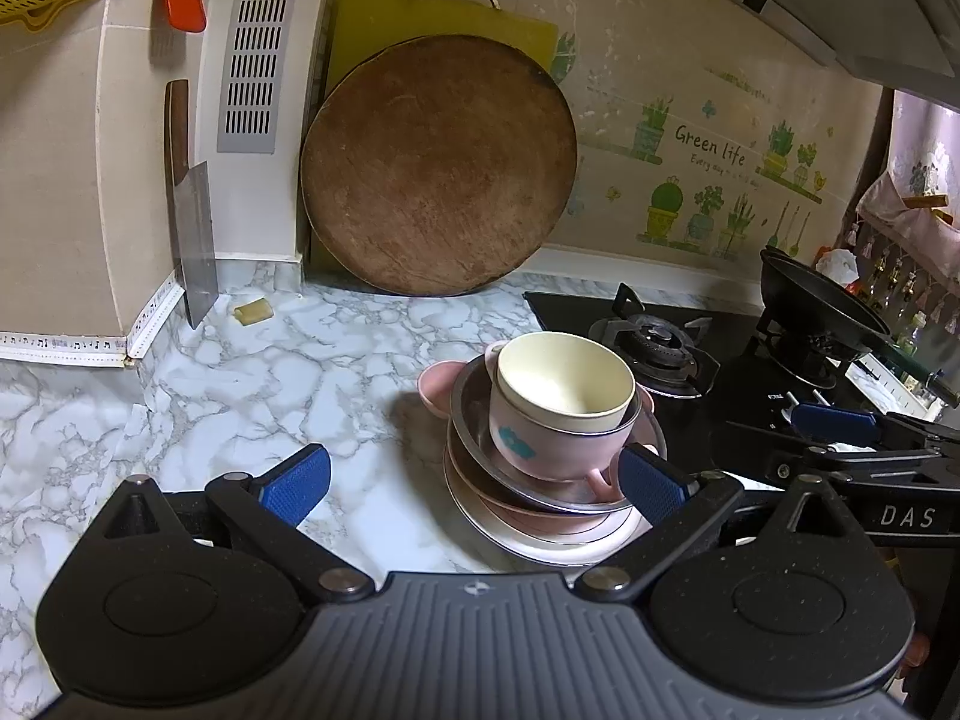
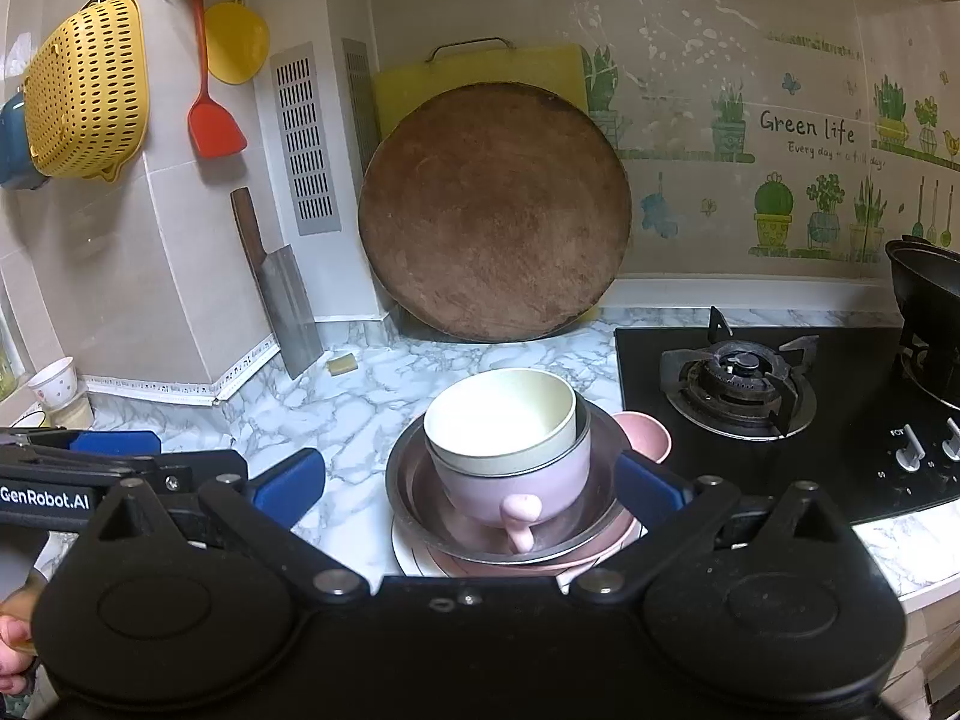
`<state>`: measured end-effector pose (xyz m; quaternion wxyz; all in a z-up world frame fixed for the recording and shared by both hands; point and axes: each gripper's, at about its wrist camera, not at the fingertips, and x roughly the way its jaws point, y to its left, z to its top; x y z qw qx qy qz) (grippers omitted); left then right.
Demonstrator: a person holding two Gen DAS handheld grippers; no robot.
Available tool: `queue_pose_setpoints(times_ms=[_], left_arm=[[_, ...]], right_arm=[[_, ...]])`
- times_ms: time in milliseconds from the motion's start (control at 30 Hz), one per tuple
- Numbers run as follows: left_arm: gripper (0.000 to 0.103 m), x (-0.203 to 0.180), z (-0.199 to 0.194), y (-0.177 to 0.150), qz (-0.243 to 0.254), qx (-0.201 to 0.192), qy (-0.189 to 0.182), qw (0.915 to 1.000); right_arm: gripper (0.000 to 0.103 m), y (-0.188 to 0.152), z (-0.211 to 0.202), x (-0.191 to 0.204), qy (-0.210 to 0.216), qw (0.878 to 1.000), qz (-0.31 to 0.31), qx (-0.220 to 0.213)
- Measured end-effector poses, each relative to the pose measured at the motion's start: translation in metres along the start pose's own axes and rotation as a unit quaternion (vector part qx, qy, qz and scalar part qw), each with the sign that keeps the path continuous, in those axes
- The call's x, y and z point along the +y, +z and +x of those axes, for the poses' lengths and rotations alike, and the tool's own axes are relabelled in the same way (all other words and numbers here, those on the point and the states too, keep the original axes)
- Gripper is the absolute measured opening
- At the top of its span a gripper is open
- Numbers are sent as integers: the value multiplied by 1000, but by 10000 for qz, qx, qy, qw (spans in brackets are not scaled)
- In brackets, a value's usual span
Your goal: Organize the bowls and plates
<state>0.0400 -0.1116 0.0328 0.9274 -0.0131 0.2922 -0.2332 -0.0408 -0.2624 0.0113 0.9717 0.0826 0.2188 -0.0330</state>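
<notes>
Left claw [image 1: 474, 483] with its blue pads spread apart and nothing between them, poised low over the counter [image 1: 252, 372] just before the stack of dishes; its right pad lies close beside the stack, contact not discernible. Right claw [image 2: 471, 489], likewise spread wide and empty, faces the same stack from the near side, and each claw appears at the edge of the other's view.

Marbled counter, bearing all items. Round wooden board [image 2: 495, 213], leaning upright against the back wall in front of a yellow cutting board [image 2: 480, 69]. Gas hob [image 2: 744, 387], set into the counter to the right of the stack, with a black wok [image 2: 927, 288] on the far burner. Yellow colander [image 2: 87, 87] and red spatula [image 2: 210, 96], hanging on the left wall; cleaver [image 2: 282, 291], propped against that wall with its blade down.

Stack of dishes, at mid-counter near the front edge, from bottom to top: white plate [image 2: 411, 552], pink plate [image 2: 618, 531], steel dish [image 2: 408, 492], pink handled bowl [image 2: 516, 495] with its handle toward the right claw, and cream bowl [image 2: 498, 420] nested tilted inside it. Small pink bowl [image 2: 645, 435], on the counter behind the stack, partly hidden by it.
</notes>
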Motion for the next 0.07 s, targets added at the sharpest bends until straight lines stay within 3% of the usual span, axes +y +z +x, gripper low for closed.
queue_pose_setpoints(times_ms=[67], left_arm=[[103, 0, 0, 0, -19, 14, 10, 10000]], right_arm=[[103, 0, 1, 0, 20, 10000, -5, 12]])
